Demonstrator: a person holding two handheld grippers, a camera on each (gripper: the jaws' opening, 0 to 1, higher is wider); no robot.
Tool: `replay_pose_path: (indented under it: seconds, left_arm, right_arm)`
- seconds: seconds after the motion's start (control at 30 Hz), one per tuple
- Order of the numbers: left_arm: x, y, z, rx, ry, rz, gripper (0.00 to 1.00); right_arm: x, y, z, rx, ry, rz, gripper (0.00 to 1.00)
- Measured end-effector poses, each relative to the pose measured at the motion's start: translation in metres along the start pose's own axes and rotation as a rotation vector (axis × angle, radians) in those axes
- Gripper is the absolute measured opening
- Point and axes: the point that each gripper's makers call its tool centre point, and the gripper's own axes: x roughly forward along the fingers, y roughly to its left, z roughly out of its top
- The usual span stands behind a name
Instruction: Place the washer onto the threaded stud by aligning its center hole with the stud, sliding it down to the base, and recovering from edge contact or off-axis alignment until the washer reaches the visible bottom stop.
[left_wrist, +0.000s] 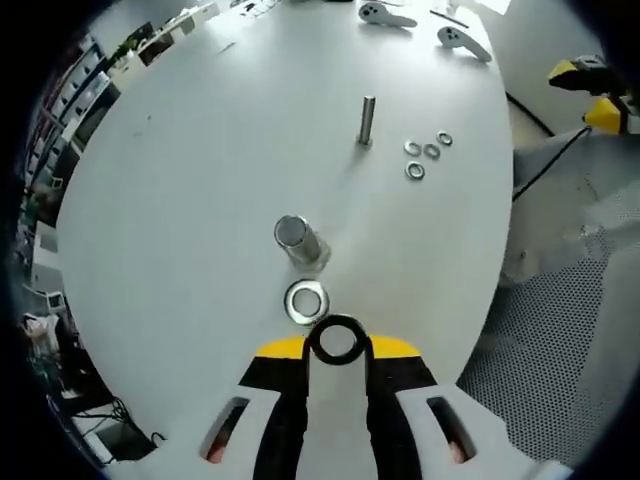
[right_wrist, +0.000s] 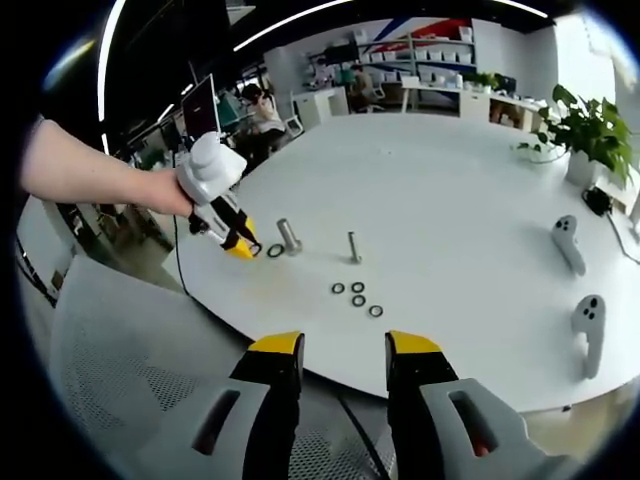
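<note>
Yellow-tipped fingers (left_wrist: 285, 350) of the left gripper (left_wrist: 337, 352) sit close together around a dark ring-shaped washer (left_wrist: 337, 340), which is pinched at their tips just above the white table (left_wrist: 200, 180). Just past the tips a second, silvery washer (left_wrist: 306, 301) lies flat on the table, and right beyond it stands a thick metal stud (left_wrist: 298, 241), tilted in this fisheye view. Farther along the same line a thinner threaded stud (left_wrist: 367, 121) stands upright, with three loose washers (left_wrist: 427, 154) lying to its right. Two white handheld controllers (left_wrist: 420, 25) rest near the far edge of the table.

From the right gripper view, the left gripper (right_wrist: 243, 245) is seen angled downward toward the table edge, its tip just beside the thick stud, with a hand (right_wrist: 165, 192) wrapped around its white handle and a bare forearm reaching in from the left. The right gripper (right_wrist: 343, 350) hangs well back from the table, over a grey mesh chair seat (right_wrist: 130, 350), its two fingers (right_wrist: 275, 350) apart with nothing between them. A potted plant (right_wrist: 590, 135) stands at the table's far right, and shelving lines the back wall.
</note>
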Motion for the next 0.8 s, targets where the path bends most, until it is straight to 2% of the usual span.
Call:
replay_pose_path:
  seconds: [0.13,0.4,0.63,0.8]
  left_arm:
    - [-0.010,0.007,0.012,0.027,-0.032,0.008,0.19]
    - [-0.022,0.015,0.035,0.072,-0.059,0.023,0.19]
    - [-0.017,0.023,0.056,0.085,-0.076,0.030,0.19]
    - [-0.010,0.026,0.060,0.109,-0.060,0.029,0.19]
  right_arm:
    - [0.000,0.000,0.000,0.000,-0.002,0.000,0.35]
    - [0.000,-0.001,0.001,0.002,-0.007,-0.001,0.35]
    - [0.000,-0.001,0.001,0.003,-0.009,-0.002,0.35]
    - [0.000,-0.001,0.001,0.007,-0.010,-0.004,0.35]
